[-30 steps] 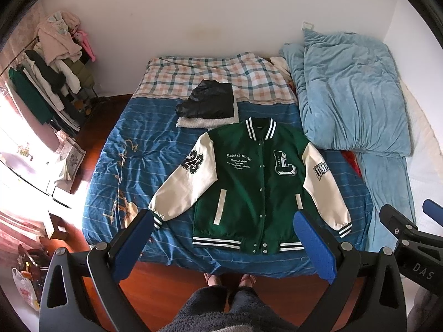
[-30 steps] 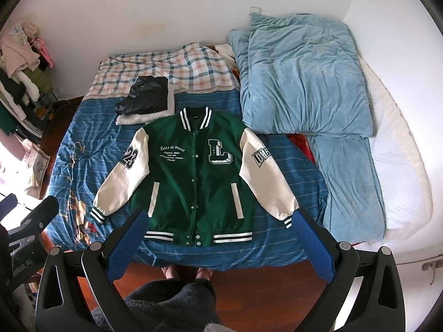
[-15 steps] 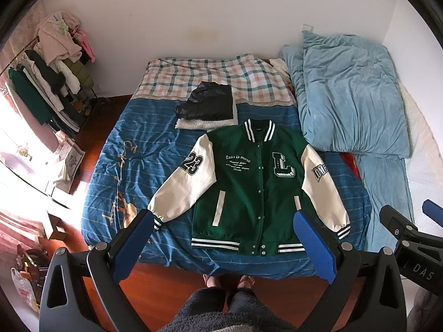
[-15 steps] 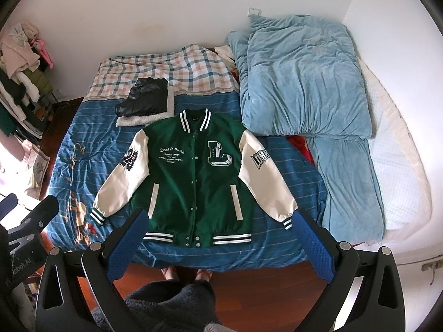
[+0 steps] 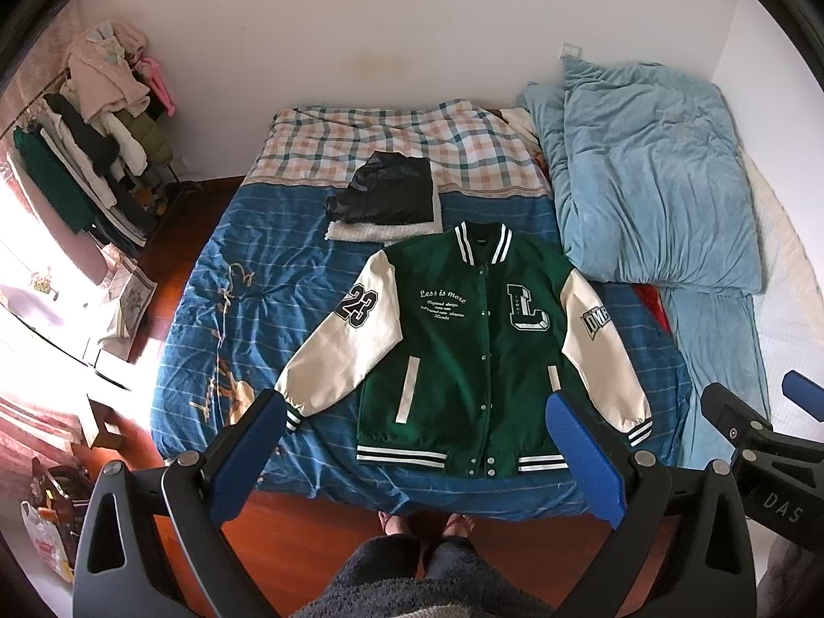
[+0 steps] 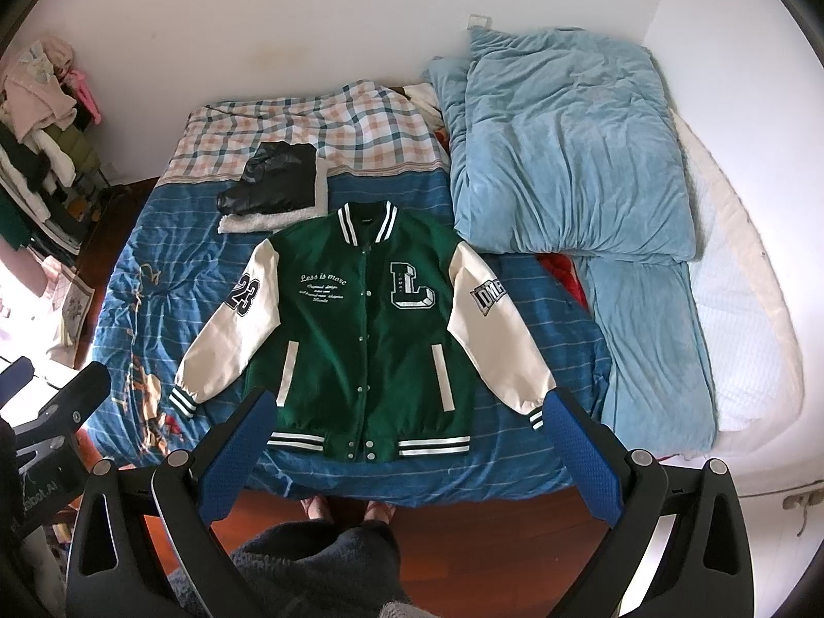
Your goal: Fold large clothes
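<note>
Clothes rack stands left of the bed. Green varsity jacket lies flat, front up, near the bed's foot edge, folded black garment beyond its collar. Left gripper and right gripper hover spread wide, empty, above the foot edge.

Our black claws with blue pads

We carry a left claw and a right claw, each with black triangular-cutout frames, silver screws at the joints and textured blue pads; we wear fuzzy dark grey trousers and sandals.
</note>
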Demonstrator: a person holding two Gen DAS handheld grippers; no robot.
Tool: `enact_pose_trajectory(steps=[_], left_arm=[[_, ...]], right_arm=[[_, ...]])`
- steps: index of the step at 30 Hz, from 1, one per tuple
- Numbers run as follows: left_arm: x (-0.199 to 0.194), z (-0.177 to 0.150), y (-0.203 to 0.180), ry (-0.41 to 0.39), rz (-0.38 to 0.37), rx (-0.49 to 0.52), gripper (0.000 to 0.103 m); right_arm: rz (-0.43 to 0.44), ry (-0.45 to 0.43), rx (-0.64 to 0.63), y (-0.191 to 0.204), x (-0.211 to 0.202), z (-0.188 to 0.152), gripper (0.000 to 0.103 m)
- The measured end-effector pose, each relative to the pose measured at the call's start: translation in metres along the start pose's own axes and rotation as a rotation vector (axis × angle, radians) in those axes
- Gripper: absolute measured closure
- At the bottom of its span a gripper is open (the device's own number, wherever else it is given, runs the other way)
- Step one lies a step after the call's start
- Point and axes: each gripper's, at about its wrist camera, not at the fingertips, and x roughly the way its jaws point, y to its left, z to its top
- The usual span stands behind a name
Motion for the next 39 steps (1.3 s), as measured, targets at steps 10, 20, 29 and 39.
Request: enact_pose_trajectory(steps=[10, 20, 29, 39], left_arm=[[0.087, 0.029, 0.004, -0.123, 0.105, 0.013, 0.0], [0.281, 0.044, -0.034, 0.072, 0.31, 0.045, 0.0], [0.44, 0.018, -0.057, 0.305, 0.467, -0.002, 0.0], [0.566, -0.006, -0.085, 0.444, 0.433, -0.045, 0.0]], right_arm=[[-0.006, 0.03, 0.302, -0.064, 0.1, 0.007, 0.0], [-0.044, 0.24, 0.825, -0.253, 0.34, -0.077, 0.043], [-0.043, 0.415, 1.184, -0.386, 0.562, -0.191, 0.027], [-0.015, 0.437, 1.287, -0.397, 0.662, -0.236, 0.014]])
